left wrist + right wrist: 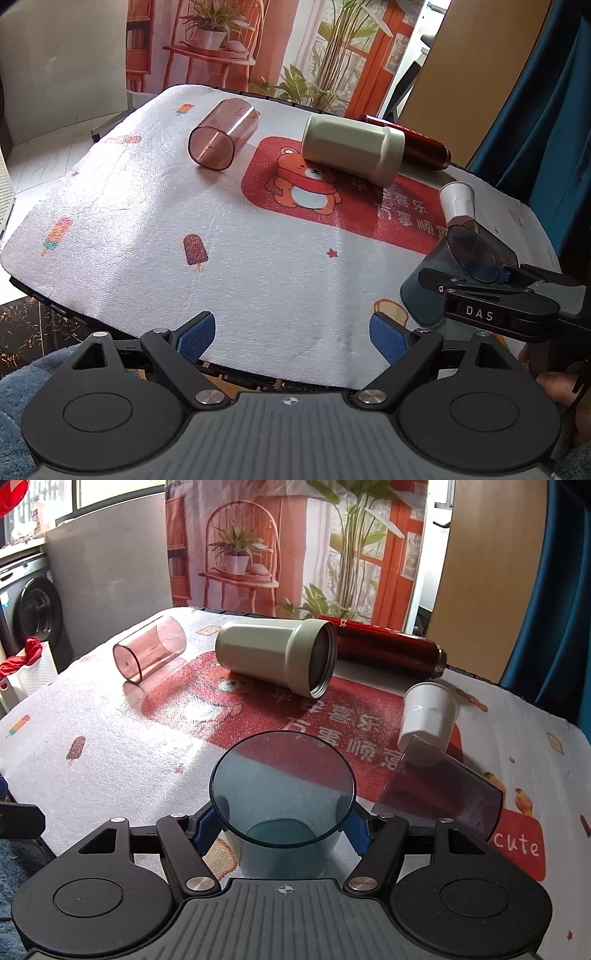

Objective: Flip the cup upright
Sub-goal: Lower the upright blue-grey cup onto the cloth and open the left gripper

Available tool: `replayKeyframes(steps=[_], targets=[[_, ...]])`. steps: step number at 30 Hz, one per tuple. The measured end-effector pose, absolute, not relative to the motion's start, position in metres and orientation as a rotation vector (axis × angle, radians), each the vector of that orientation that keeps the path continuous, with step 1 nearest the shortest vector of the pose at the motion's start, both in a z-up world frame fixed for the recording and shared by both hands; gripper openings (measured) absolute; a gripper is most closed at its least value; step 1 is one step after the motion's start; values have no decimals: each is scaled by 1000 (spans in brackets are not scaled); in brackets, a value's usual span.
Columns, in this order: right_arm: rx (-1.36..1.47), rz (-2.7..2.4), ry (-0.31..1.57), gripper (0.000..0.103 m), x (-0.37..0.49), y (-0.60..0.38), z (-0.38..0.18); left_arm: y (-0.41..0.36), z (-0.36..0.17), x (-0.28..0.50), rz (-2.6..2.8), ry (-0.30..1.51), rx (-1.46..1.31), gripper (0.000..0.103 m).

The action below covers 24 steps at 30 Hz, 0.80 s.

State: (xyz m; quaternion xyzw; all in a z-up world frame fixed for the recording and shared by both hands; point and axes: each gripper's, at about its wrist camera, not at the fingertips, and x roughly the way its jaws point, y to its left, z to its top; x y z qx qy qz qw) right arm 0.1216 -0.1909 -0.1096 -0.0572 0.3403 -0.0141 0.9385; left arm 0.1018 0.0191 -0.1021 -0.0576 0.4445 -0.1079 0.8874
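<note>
My right claw [282, 834] is clamped on the blue cup [282, 805], its blue pads [356, 832] pressing either side of the cup's wall just below the rim. In the right wrist view the cup sits dead centre between the fingers, mouth up and tipped a little toward the camera, so I look down through the rim to the round base. Its bottom is at or just above the cloth [110, 746] covering the bench; I cannot tell whether it is touching. From the left wrist view the same blue cup [443, 280] shows at the near right edge of the bench, with the right claw [491, 277] reaching in from the right around it.

My left claw [291, 334] is spread wide with nothing between its pads [197, 338], hovering over the near edge of the cloth [147, 221], well apart from the cup.

Just right of the held cup a dark tinted cup [447, 794] lies on its side, and a white cup [428, 712] lies tipped beyond it, the two close together. Farther back a cream tumbler [273, 653] lies on its side with its open mouth facing right, a red flask [384, 640] lying behind it. A pink clear cup [149, 648] lies on its side at the far left.
</note>
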Motion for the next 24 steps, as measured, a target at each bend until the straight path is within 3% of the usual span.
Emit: replayKeyframes(steps=[2, 4, 11, 24], targets=[[-119, -33, 694, 67, 121, -193, -109, 18, -102, 102, -227, 926, -118, 92], [-125, -30, 680, 86, 117, -193, -105, 16, -101, 102, -234, 921, -111, 92], [-88, -50, 678, 103, 96, -196, -86, 8, -90, 96, -248, 883, -38, 97], [64, -209, 705, 103, 25, -214, -57, 3, -56, 68, -266, 792, 52, 103]])
